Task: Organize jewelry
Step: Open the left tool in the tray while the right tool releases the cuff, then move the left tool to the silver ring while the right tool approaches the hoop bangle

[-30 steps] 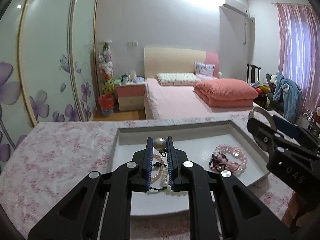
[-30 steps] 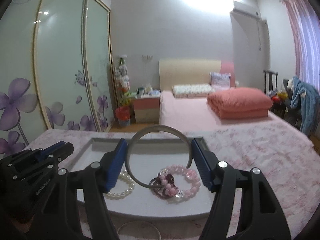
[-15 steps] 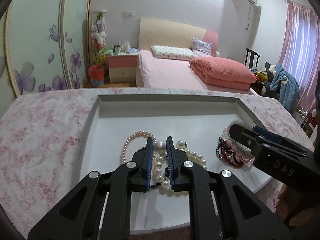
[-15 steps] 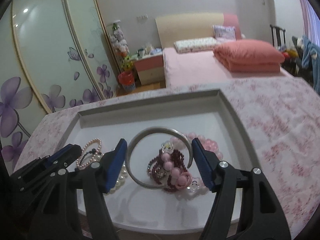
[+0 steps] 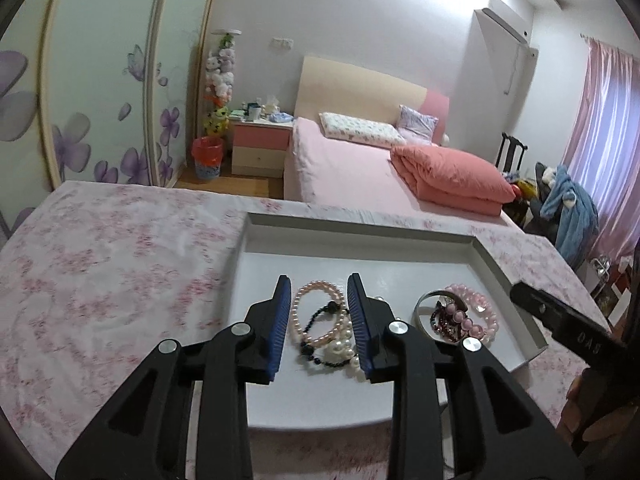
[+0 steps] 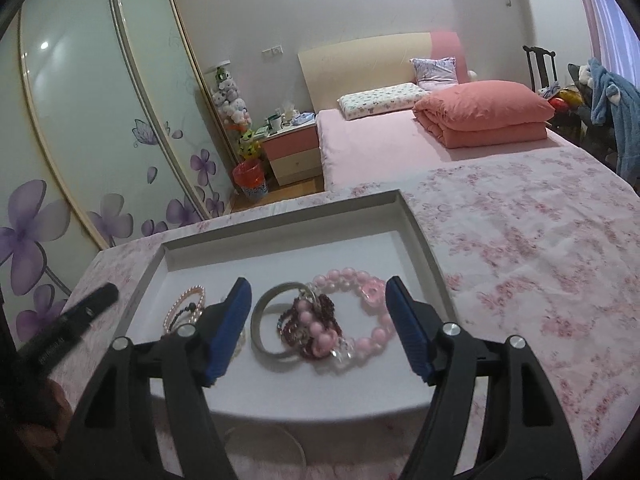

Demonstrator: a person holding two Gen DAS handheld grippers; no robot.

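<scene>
A white tray (image 5: pixel 360 248) (image 6: pixel 280 248) lies on a pink floral tablecloth. In the left wrist view my left gripper (image 5: pixel 319 288) is open just above a pile of pearl and dark bead strands (image 5: pixel 324 328) in the tray's left part. In the right wrist view my right gripper (image 6: pixel 318 290) is open and empty above a silver bangle (image 6: pixel 264 336), a dark red bead bracelet (image 6: pixel 320 312) and a pink bead bracelet (image 6: pixel 360 280). The same pile shows in the left wrist view (image 5: pixel 460 312). The pearl strands (image 6: pixel 186 304) lie left of my right gripper.
The floral tablecloth (image 5: pixel 100 260) (image 6: pixel 540 240) spreads around the tray. A thin ring (image 6: pixel 280 440) lies on the cloth before the tray's near edge. A bed (image 5: pixel 360 168), a nightstand (image 5: pixel 260 144) and a wardrobe stand beyond.
My left gripper has opened and let the pearl strands drop into the tray. My right gripper has let the silver bangle go onto the bracelet pile. Both have drawn back slightly.
</scene>
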